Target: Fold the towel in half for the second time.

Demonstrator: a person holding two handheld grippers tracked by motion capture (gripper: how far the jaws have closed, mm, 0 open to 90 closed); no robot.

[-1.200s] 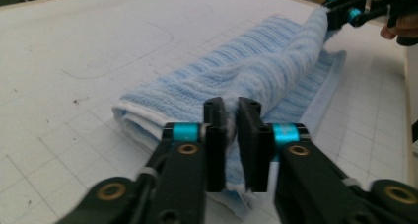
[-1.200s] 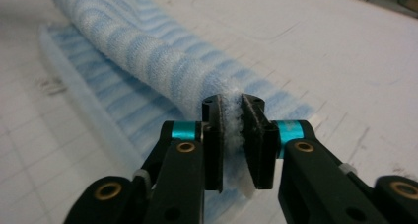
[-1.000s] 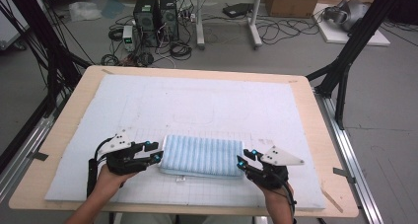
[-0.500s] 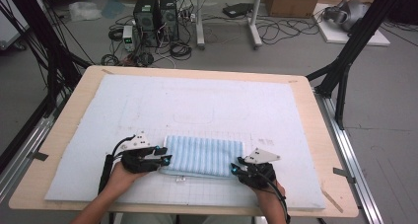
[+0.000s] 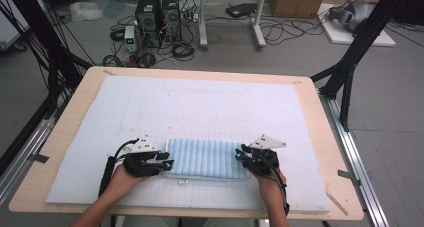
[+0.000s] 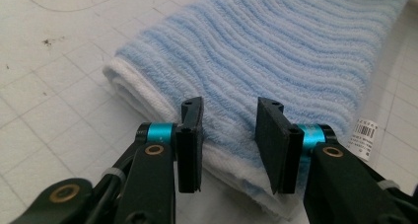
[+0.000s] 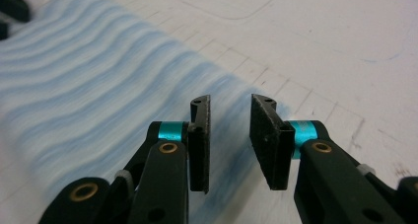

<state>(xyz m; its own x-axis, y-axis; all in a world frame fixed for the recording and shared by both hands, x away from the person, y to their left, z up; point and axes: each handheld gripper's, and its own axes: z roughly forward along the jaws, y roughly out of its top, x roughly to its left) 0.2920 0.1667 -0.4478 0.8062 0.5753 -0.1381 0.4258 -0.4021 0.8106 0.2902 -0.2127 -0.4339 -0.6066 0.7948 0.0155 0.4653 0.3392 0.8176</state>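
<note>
A folded towel (image 5: 205, 159) with pale blue and white ribs lies on the white mat near the table's front edge. My left gripper (image 5: 169, 163) is at its left end. In the left gripper view the jaws (image 6: 229, 105) stand apart over the towel's (image 6: 276, 51) rolled white edge. They have just been closing, with cloth between them but not pinched. My right gripper (image 5: 240, 154) is at the towel's right end. Its jaws (image 7: 230, 99) are also apart, just closing, above the blurred towel (image 7: 88, 86).
The white gridded mat (image 5: 200, 107) covers most of the wooden table (image 5: 320, 112). A small barcode label (image 6: 364, 131) sticks out at the towel's near edge. Computer cases and cables lie on the floor behind the table, and black frame legs stand at both sides.
Both hands have moved inward and down onto the towel's two ends. Both pairs of jaws stand narrower than before. The towel has not shifted.
</note>
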